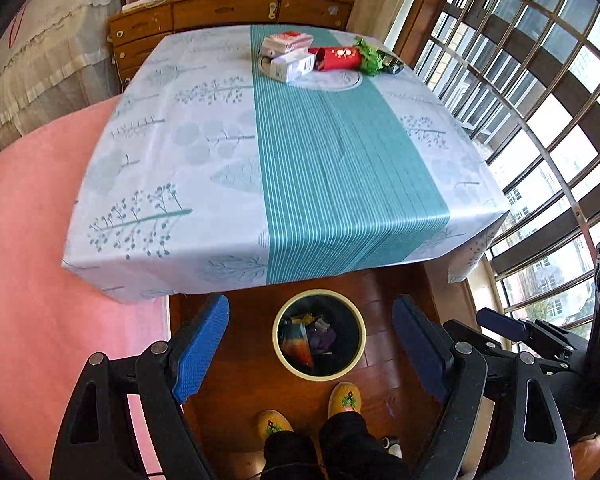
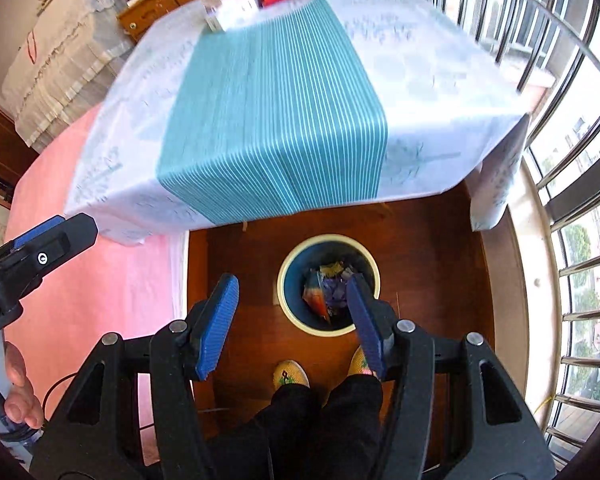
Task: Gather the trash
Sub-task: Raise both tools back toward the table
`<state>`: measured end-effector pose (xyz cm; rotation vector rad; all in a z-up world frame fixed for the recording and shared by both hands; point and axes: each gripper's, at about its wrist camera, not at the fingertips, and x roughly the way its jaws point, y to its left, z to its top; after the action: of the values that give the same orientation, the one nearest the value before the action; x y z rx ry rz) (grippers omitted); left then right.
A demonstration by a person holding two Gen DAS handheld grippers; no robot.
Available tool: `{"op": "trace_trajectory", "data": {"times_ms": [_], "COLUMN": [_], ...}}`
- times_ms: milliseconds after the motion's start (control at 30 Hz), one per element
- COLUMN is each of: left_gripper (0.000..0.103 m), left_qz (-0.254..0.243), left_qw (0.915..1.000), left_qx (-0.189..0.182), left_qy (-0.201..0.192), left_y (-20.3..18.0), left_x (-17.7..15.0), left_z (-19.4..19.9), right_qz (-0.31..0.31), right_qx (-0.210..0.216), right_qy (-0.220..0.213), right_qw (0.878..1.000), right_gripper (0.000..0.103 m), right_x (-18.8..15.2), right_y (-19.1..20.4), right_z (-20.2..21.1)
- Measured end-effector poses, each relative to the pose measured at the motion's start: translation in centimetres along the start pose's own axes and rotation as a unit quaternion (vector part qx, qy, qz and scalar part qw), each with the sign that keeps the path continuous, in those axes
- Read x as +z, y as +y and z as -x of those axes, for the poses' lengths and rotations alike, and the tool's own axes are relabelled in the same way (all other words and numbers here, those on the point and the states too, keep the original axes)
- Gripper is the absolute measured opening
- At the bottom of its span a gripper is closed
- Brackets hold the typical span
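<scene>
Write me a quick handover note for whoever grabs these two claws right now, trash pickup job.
Left claw: open, holding nothing, above the floor in front of the table.
Right claw: open, holding nothing, over the trash bin.
The bin stands on the wood floor by the table's near edge and already holds several wrappers.
Still on the far end of the table: two white cartons, a red tube-shaped pack, a green crumpled wrapper and a dark item beside it.
Left to do: pick up each and drop it in the bin.
</scene>
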<state>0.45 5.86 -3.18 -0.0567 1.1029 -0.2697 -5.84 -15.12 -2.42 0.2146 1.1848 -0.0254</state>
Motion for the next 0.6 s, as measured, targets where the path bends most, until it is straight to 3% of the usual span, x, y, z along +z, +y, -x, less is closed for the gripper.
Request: {"op": "trace_trajectory", "data": {"times_ms": [233, 600], "left_gripper": [0.086, 0.086], "left_qz": [-0.011, -0.023], "left_qw": [0.9990, 0.9956], "left_qx": [-0.005, -0.004], "left_qy": [-0.044, -0.091], "left_y": [-0.1, 0.6], "left_x": [3.0, 10.9], "left_z": [6.3, 8.1], "right_qz": [-0.007, -0.016], "right_qx": [-0.007, -0.013], "right_qy": [-0.050, -0.096], "right_qw": [0.999, 0.995], "right_gripper": [0.053, 0.053], "right_x": [2.3, 8.5], "right_y": [1.0, 1.4], "right_z": [5.8, 8.0]}}
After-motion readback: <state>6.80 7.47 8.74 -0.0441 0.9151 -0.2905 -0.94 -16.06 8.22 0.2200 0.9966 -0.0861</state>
